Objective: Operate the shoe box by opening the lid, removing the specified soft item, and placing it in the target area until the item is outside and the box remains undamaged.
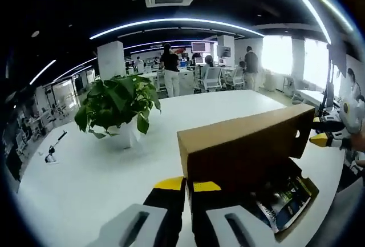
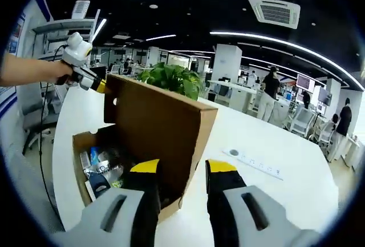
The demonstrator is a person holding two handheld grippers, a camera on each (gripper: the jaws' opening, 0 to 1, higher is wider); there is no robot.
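The shoe box point(image 2: 154, 138) sits near a worktop point(image 1: 85, 173) edge, lid point(image 1: 245, 138) raised upright, packets point(image 2: 102, 170) inside. The left tongs point(image 1: 187, 185) are nearly pressed together, holding nothing. The right tongs point(image 2: 182, 167) are spread, straddling the lid's end. A potted plant point(image 1: 117, 107) stands behind.

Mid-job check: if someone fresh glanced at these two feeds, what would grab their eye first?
The brown shoe box on the white table, its lid raised upright, with packaged items inside. Behind it stands a leafy potted plant. The left tongs touch the lid's far corner; the right tongs straddle its near edge.
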